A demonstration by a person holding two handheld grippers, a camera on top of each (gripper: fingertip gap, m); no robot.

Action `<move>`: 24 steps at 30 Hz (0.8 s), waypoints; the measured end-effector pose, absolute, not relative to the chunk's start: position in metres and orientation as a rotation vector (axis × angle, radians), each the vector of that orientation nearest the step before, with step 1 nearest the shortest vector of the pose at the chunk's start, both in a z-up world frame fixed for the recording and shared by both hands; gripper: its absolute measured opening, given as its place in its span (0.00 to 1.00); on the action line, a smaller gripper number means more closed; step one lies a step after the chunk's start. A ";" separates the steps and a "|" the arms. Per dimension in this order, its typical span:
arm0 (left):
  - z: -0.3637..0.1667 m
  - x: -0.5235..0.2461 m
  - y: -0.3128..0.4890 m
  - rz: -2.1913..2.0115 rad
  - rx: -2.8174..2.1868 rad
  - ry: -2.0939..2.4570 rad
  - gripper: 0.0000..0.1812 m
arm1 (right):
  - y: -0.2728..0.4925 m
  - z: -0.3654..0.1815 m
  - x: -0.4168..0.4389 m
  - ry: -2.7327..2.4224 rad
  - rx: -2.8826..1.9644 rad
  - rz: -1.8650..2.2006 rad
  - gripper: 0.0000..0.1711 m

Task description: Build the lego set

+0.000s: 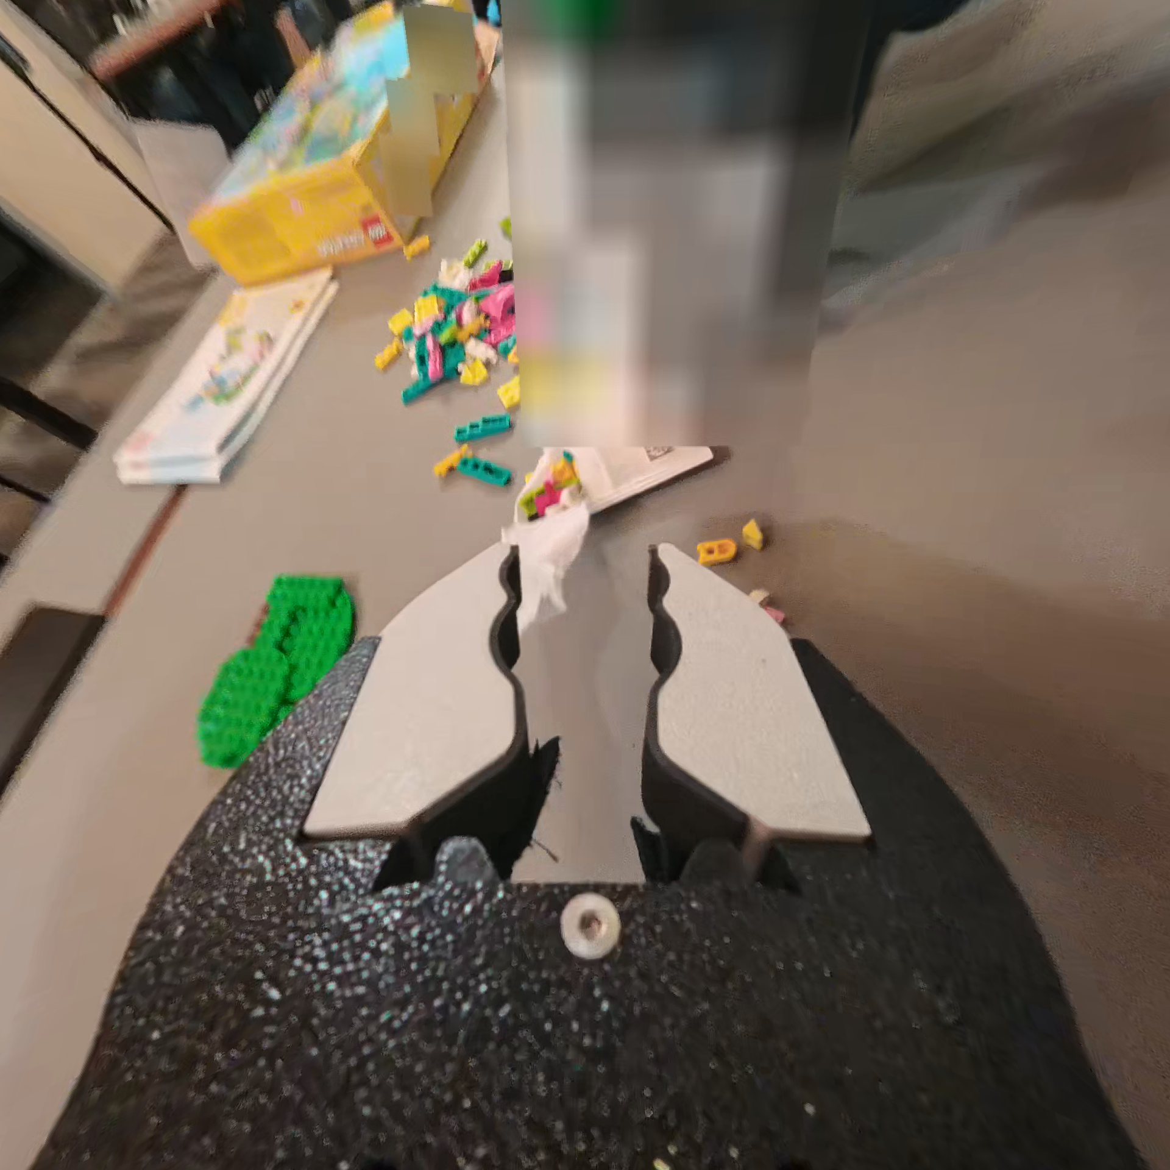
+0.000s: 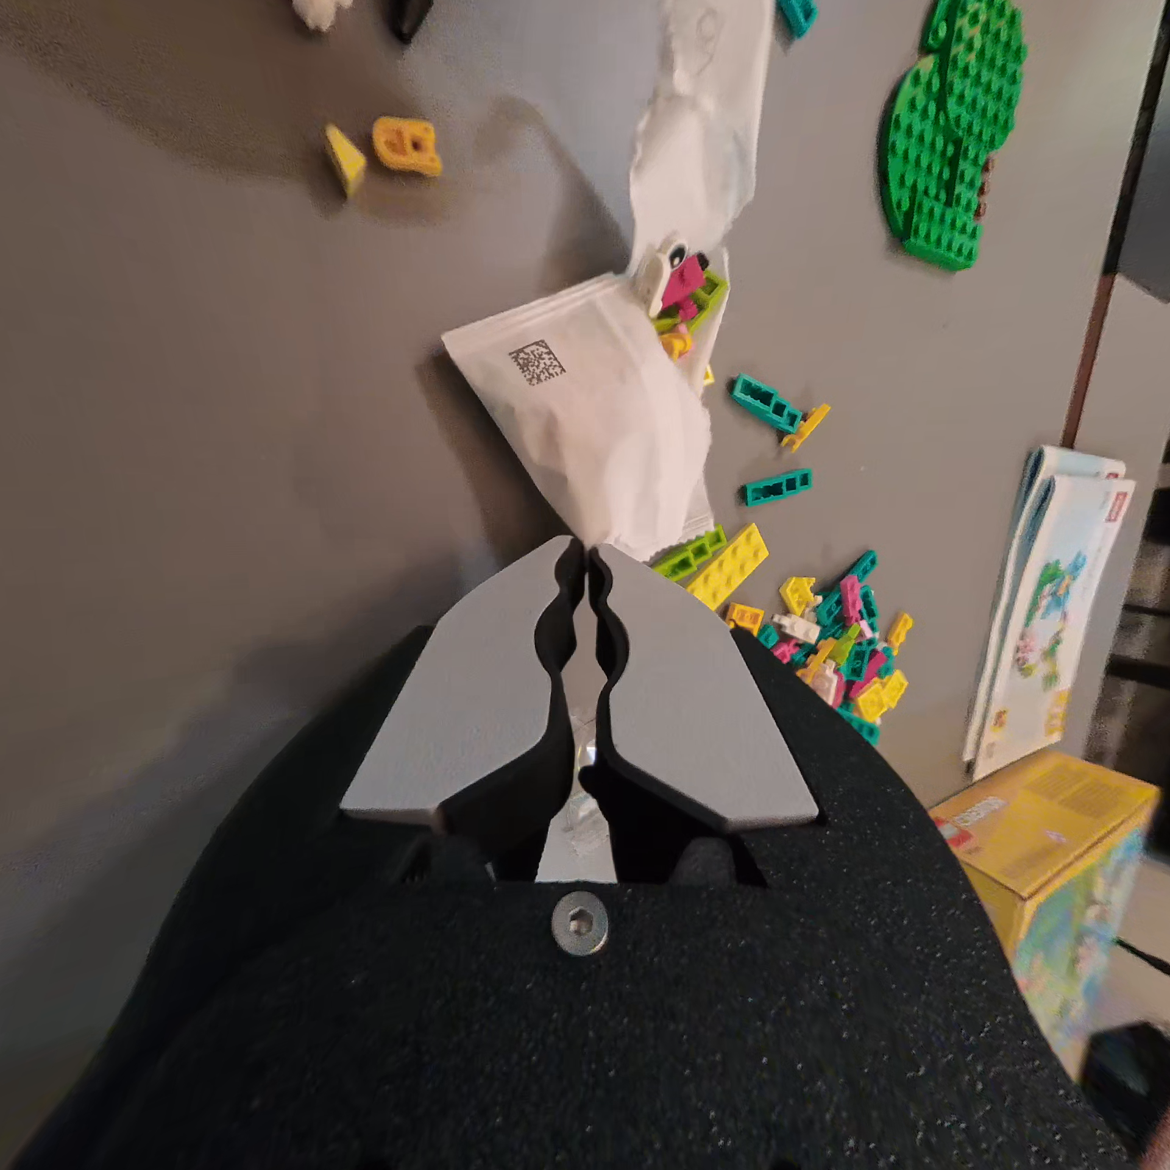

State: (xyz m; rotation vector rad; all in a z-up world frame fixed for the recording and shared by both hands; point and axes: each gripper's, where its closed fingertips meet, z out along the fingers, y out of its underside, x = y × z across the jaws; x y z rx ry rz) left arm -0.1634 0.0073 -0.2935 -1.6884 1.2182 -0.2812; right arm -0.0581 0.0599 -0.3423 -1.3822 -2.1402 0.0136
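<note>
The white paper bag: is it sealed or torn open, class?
Torn open. The bag has a ragged torn end, with bricks showing at the tear.

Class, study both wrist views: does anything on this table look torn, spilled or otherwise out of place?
Yes. The white paper parts bag is ripped open, with a ragged strip trailing from it, and coloured bricks spill from the tear. The right gripper pinches the bag's corner; the left gripper is open beside the strip.
</note>
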 end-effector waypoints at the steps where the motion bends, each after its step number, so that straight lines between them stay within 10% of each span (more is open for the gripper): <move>1: -0.290 -0.157 0.006 -0.227 -1.633 1.252 0.21 | 0.059 -0.339 -0.059 -2.129 -1.422 0.058 0.00; 7: -0.289 -0.116 0.000 0.005 -1.381 1.434 0.25 | 0.042 -0.312 -0.059 -2.109 -1.758 0.452 0.00; 18: -0.271 -0.095 -0.003 -0.124 -1.326 1.376 0.04 | 0.009 -0.285 -0.055 -2.267 -1.962 0.740 0.01; 24: -0.253 -0.115 0.010 -0.617 -1.505 1.098 0.04 | 0.023 -0.263 -0.070 -2.019 -1.761 0.875 0.29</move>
